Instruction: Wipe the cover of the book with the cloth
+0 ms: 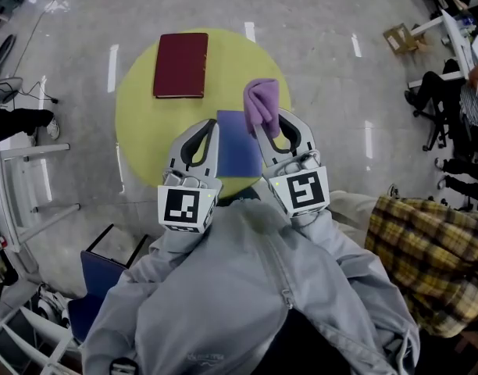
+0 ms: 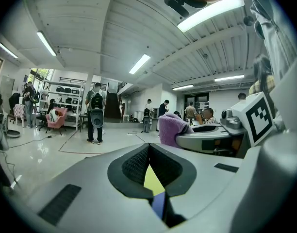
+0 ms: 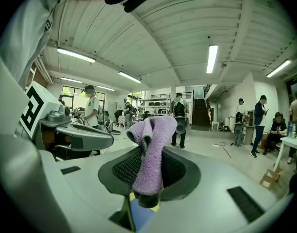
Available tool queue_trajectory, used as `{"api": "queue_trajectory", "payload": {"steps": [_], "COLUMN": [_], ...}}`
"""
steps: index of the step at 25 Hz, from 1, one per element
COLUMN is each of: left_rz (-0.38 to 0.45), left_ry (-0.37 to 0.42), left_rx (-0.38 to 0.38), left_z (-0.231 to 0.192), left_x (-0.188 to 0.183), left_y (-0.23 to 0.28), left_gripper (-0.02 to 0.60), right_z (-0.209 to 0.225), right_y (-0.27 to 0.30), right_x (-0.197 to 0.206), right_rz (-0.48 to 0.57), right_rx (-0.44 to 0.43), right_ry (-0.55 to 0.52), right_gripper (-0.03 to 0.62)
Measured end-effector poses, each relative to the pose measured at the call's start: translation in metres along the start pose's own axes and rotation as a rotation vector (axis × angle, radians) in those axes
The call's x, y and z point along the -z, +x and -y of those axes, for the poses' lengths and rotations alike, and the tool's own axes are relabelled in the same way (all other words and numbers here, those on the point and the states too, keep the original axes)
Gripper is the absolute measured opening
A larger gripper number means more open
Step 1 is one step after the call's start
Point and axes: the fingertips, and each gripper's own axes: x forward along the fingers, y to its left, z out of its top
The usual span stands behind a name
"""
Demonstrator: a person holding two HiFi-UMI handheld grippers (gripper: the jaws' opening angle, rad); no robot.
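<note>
A purple cloth [image 1: 262, 100] sticks up bunched from my right gripper [image 1: 264, 122], which is shut on it; the right gripper view shows the cloth [image 3: 151, 149] pinched between the jaws. Under both grippers a blue book [image 1: 237, 143] lies flat on the round yellow table [image 1: 137, 116], partly hidden by them. A maroon book [image 1: 180, 64] lies at the table's far left, apart from both grippers. My left gripper [image 1: 213, 128] hovers beside the right one over the blue book's left edge, shut with nothing between its jaws [image 2: 149, 149].
A white frame [image 1: 36, 178] stands left of the table and a dark blue box [image 1: 98, 276] near my left side. A plaid-clad person [image 1: 426, 248] is close on the right. Seated people, chairs and a cardboard box [image 1: 401, 37] fill the far right.
</note>
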Motion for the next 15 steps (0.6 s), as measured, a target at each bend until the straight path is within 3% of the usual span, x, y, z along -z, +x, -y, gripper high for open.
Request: {"api": "queue_trajectory", "payload": {"steps": [15], "left_rz": [-0.115], "left_ry": [-0.068], "left_rx": [0.006], "left_z": [-0.013], "left_x": [0.084], "left_y": [0.012], "left_gripper": [0.018], "right_z": [-0.012], "right_y": [0.043], "right_x": [0.078], "right_rz": [-0.165], "right_rx": [-0.175], "right_ry": [-0.056], "right_gripper": [0.107]}}
